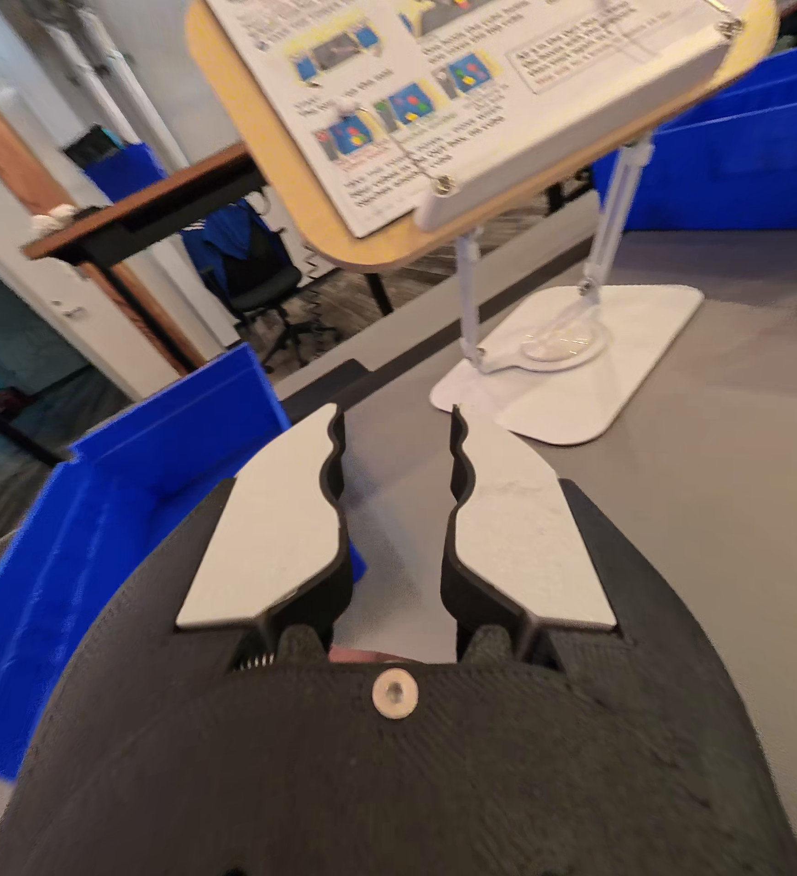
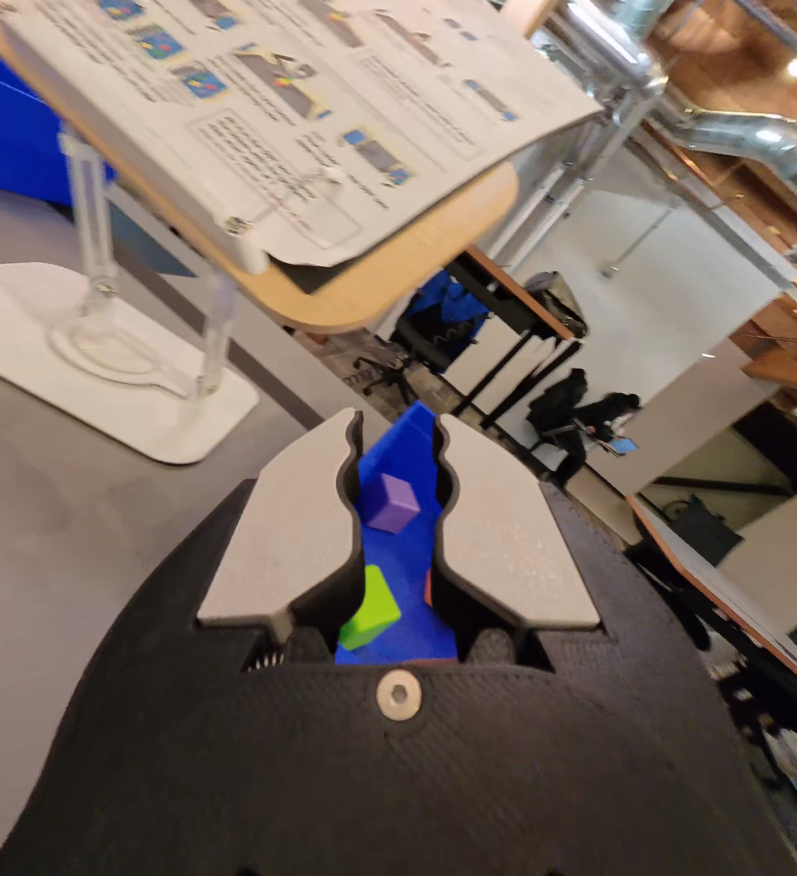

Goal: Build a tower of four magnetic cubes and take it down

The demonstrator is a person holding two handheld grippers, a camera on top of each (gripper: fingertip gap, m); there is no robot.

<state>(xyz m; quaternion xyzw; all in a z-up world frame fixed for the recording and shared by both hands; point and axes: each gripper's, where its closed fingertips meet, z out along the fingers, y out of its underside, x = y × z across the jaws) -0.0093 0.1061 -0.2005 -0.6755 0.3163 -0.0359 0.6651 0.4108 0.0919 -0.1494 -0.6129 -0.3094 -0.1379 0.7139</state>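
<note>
In the right wrist view my right gripper (image 2: 397,422) is open and empty above a blue bin (image 2: 403,445). Between its fingers I see a purple cube (image 2: 394,505), a green cube (image 2: 372,609) and the edge of a red cube (image 2: 429,588) lying loose in the bin. In the left wrist view my left gripper (image 1: 396,415) is open and empty over the grey table (image 1: 695,545). No cube shows in that view. A blue bin (image 1: 117,521) lies just left of the left gripper.
A stand with a white base (image 1: 577,374) holds a tilted wooden board with an instruction sheet (image 1: 434,95) at the back of the table; it also shows in the right wrist view (image 2: 292,118). Another blue bin (image 1: 743,156) stands behind it. Desks and office chairs stand beyond the table. Some 40 cm of space lies between my two pairs of fingers.
</note>
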